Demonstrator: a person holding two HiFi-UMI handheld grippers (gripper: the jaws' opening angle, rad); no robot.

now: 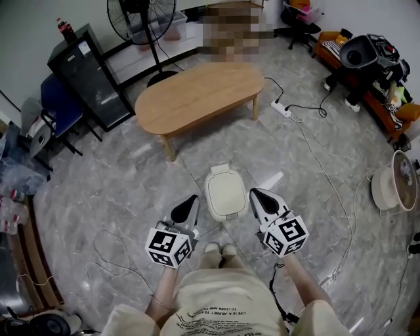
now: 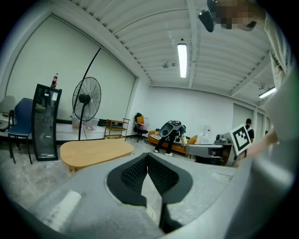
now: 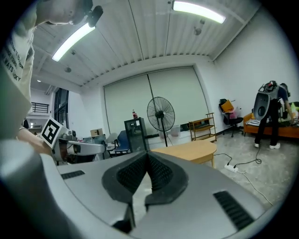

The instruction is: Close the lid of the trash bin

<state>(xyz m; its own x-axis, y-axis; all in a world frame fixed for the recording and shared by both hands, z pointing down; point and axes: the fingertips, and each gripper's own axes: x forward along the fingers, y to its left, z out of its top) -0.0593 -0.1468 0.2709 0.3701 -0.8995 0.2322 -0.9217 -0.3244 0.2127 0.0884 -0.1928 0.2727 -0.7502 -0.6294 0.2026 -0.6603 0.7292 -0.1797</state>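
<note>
Jaws of both grippers were closed, tips pressed together with nothing between them. In the head view the left gripper [image 1: 191, 198] and the right gripper [image 1: 253, 192] were held in the air on either side of the bin [image 1: 226, 192], neither touching it. The white bin stood on the grey marble floor [image 1: 118, 190], just ahead of the person's feet [image 1: 220, 249], and its lid [image 1: 224, 187] lay flat and shut on top. Each gripper view looked out nearly level across the room, not down at the bin. Beyond the bin stood an oval wooden table [image 1: 200, 95], well apart from it. A standing fan [image 1: 141, 20] and a black cabinet [image 1: 88, 75] were by the far wall. A power strip [image 1: 281, 109] lay on the floor near the table's right end.
</note>
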